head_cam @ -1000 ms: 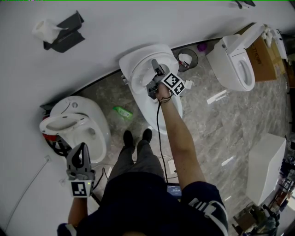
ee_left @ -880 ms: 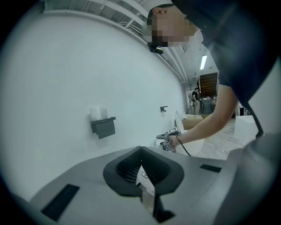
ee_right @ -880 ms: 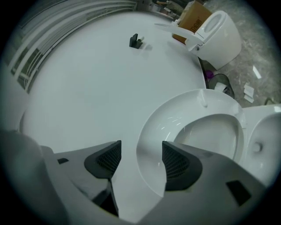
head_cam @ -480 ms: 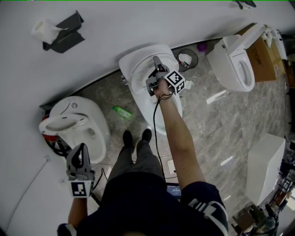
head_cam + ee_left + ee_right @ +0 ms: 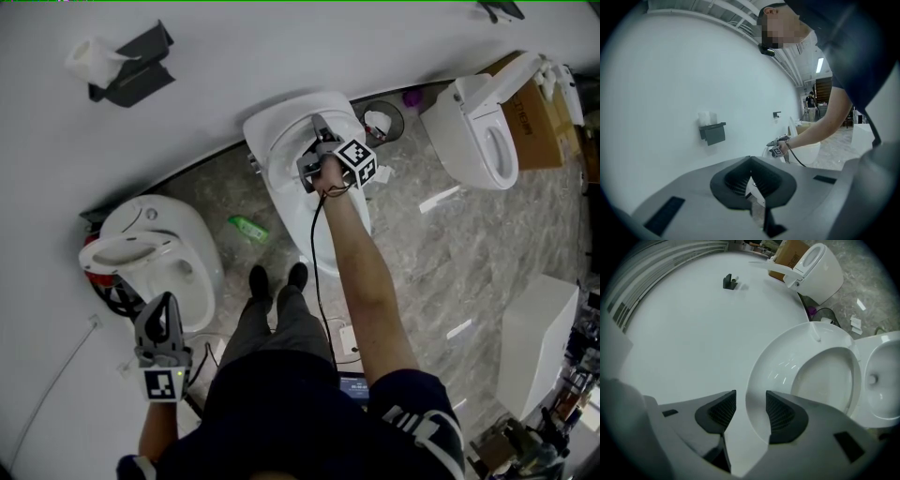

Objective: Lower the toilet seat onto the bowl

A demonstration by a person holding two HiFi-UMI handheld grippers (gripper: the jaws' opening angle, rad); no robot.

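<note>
Over the grey stone-patterned floor (image 5: 450, 253), head view: the right gripper (image 5: 317, 129) is stretched out to the back of the middle toilet (image 5: 291, 211), a smooth white oval. The left gripper (image 5: 169, 302) hangs low at the person's side, near another white toilet (image 5: 187, 234).

Left gripper view: its two dark ribbed pads (image 5: 733, 180) meet at the tips with nothing between them. Beyond them are a plain white wall and a dark boxy paper holder (image 5: 712, 132).

Right gripper view: the jaws have just been closing and now stand partly apart. The toilet seat (image 5: 771, 366) — glossy white, a broad rounded ring — is raised upright off the bowl (image 5: 881, 376), and its rim stands between the jaws. The ribbed pad on the right of this view looks to be right at the rim, and the other pad is clear of it — no squeeze on the seat yet.
</note>
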